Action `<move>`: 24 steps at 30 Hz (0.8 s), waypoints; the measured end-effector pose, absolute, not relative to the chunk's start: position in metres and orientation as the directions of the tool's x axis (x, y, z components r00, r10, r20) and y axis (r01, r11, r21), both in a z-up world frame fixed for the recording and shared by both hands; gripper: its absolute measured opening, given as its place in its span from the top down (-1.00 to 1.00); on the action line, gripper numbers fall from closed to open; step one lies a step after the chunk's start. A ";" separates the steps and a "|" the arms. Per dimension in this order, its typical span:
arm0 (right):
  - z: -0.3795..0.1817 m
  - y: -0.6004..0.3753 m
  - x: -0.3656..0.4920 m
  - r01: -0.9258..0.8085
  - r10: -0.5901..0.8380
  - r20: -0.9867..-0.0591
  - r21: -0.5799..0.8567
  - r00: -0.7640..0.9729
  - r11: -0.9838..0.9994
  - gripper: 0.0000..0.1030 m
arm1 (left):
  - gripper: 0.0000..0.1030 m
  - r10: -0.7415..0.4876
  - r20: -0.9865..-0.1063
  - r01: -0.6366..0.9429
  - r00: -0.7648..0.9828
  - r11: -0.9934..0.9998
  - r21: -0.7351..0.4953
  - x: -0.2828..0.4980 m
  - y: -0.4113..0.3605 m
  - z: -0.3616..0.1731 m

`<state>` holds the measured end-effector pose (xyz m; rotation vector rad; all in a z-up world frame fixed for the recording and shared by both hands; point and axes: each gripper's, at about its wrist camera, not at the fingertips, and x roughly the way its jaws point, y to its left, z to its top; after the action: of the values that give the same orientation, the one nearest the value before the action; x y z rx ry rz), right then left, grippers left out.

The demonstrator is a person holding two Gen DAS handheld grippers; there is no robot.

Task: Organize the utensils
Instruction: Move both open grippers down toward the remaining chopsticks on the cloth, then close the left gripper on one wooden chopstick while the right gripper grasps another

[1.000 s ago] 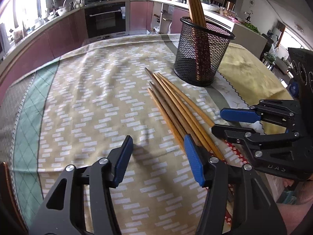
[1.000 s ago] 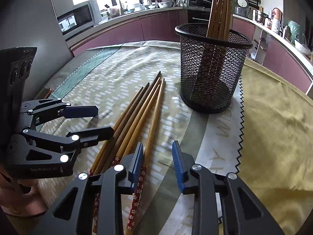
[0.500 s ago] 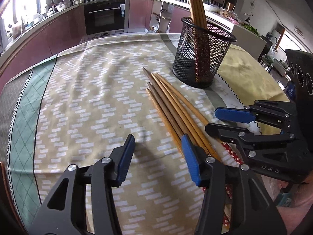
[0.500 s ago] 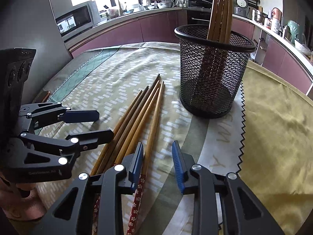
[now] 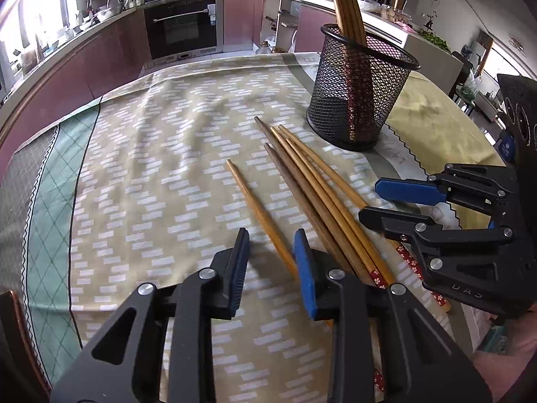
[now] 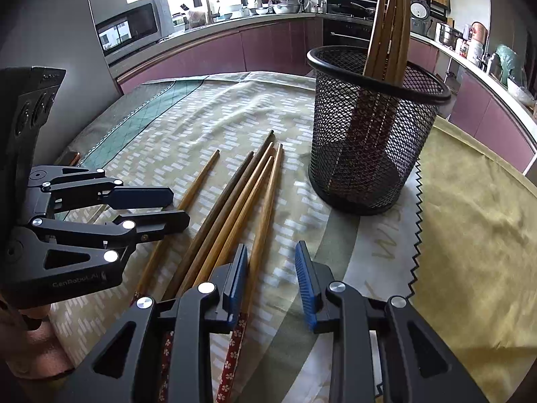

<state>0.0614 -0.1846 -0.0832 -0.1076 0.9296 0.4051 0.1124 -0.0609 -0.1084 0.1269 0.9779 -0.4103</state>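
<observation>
A black mesh holder (image 5: 360, 90) with upright chopsticks stands at two o'clock on the patterned tablecloth (image 5: 151, 141). Since the earlier frames, one chopstick (image 5: 258, 213) has slid apart from the bundle (image 5: 322, 194). It lies between the left gripper (image 5: 271, 262) fingers, jaws parted, nothing clamped. The right gripper (image 6: 271, 275), also parted, straddles the bundle's rightmost stick.

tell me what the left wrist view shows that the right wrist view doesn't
Only the left wrist view: the lone chopstick running in between the left hand-held gripper fingers. Only the right wrist view: a microwave, and the right hand-held gripper straddling the outermost chopstick. Both: the mesh holder, the chopstick bundle, the tablecloth.
</observation>
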 end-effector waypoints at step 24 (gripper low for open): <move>-0.070 -0.196 0.068 -0.366 0.366 -0.758 0.180 0.539 0.913 0.89 | 0.86 -0.322 -0.794 0.341 0.516 0.927 -0.154 0.118 -0.058 -0.094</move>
<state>0.0677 -0.1961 -0.0700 0.0002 0.9017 0.4349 0.1176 -0.0576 -0.0937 0.0221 0.9483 -0.3976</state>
